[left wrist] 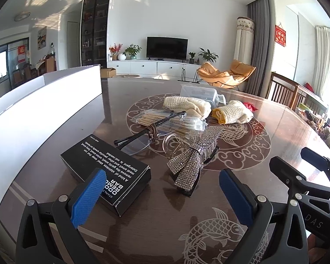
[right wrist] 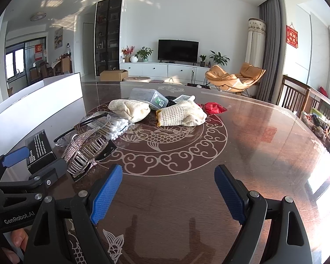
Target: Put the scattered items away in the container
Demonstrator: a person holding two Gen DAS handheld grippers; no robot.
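Both grippers hover low over the near edge of the surface (right wrist: 264, 132), dark wood with an inlaid fish-and-cloud medallion at centre. Left gripper (left wrist: 162, 189) jaws wide, nothing between the pads; black box (left wrist: 105, 167) sits just ahead of its left finger, rhinestone bow clip (left wrist: 192, 160) ahead between the fingers, neither touched. Right gripper (right wrist: 168, 189) jaws wide too, empty, only bare wood between the pads. The two grippers sit side by side, each one's body showing at the edge of the other's view. Scattered items cluster left of centre toward the near edge: box nearest the left edge, glasses (left wrist: 143, 135) just behind it with a hair tie round one arm, clear claw clip (right wrist: 88, 154) touching the bow clip, bag of cotton swabs (right wrist: 112, 127) behind the glasses. On the far part of the medallion: two rolled cream cloths (right wrist: 129, 109) (right wrist: 182, 113), near each other but apart, the right one with a yellow edge. Behind them a clear lidded box (right wrist: 149, 98), something red (right wrist: 213, 107) to its right, plus a small white packet I can't identify. White container (left wrist: 33, 110) runs along the left edge of the surface; only its wall is visible, the inside is not in view. A person's fingers (right wrist: 17, 242) show at the bottom left of the right wrist view, on the left gripper's handle.
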